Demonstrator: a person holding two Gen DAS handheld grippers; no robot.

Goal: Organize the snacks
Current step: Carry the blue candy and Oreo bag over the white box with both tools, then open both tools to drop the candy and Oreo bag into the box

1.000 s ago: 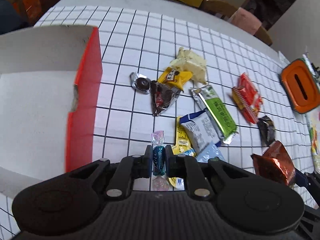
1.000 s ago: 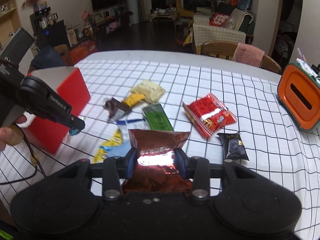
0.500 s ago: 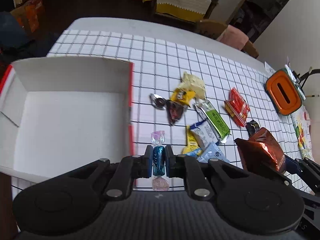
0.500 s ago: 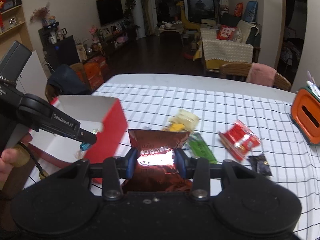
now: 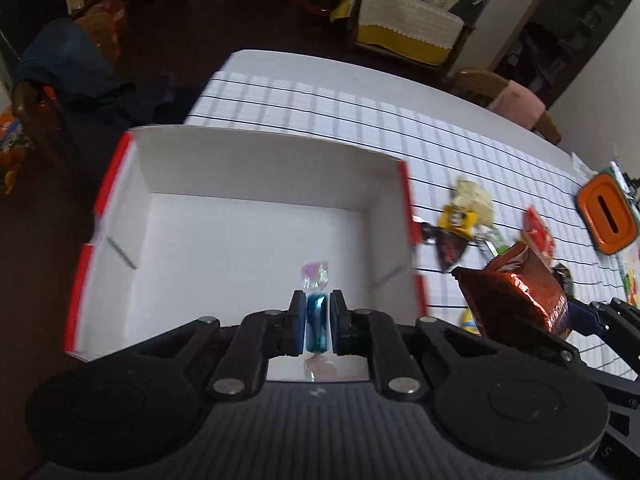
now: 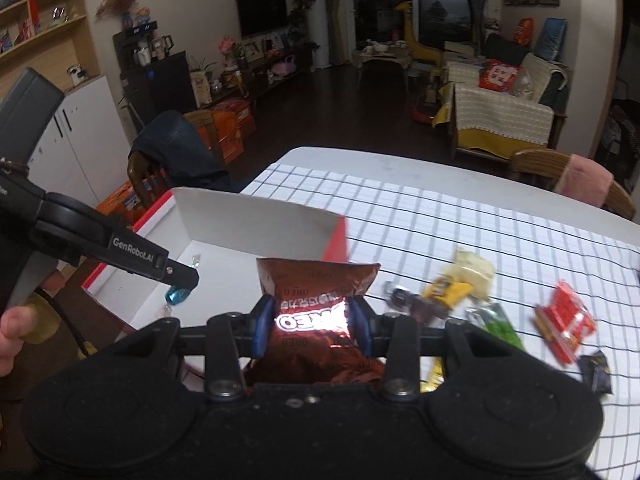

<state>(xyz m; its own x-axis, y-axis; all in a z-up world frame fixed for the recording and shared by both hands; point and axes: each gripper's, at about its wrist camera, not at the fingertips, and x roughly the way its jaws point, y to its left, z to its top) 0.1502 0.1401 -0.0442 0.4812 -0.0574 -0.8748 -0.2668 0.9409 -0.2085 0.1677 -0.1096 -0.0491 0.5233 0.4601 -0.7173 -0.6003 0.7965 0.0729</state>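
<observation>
- We hold a gripper in each hand above a surface (image 6: 460, 216) covered with a white cloth marked by a black grid.
- Our left gripper (image 5: 314, 326) has its jaws shut tight on a small blue candy (image 5: 315, 323). The clear twisted wrapper ends stick out in front of and behind the jaws, so the grip sits on the firm middle of the sweet.
- The candy hangs over the inside of an open box (image 5: 256, 168) with white walls and red outer sides. The box interior looks bare. We judge this hold is meant for dropping the candy straight in.
- Our right gripper (image 6: 311, 326) has its jaws partly closed, pressing both sides of a shiny brown cookie packet (image 6: 316, 280). The packet's crimped top stands up above the jaws, and its lower part hangs below them.
- The packet is held in the air just beside the box's red corner, not yet over the opening. We judge it waits its turn so the two grippers do not crowd each other.
- The other snacks lie loose on the surface to the right of the box: a yellow packet (image 6: 446, 291), a green bar (image 6: 500, 326), a red packet (image 6: 566, 326) and a small dark packet (image 6: 597, 376).
- An orange container (image 5: 608, 214) sits at the far right edge, well apart from the box.
</observation>
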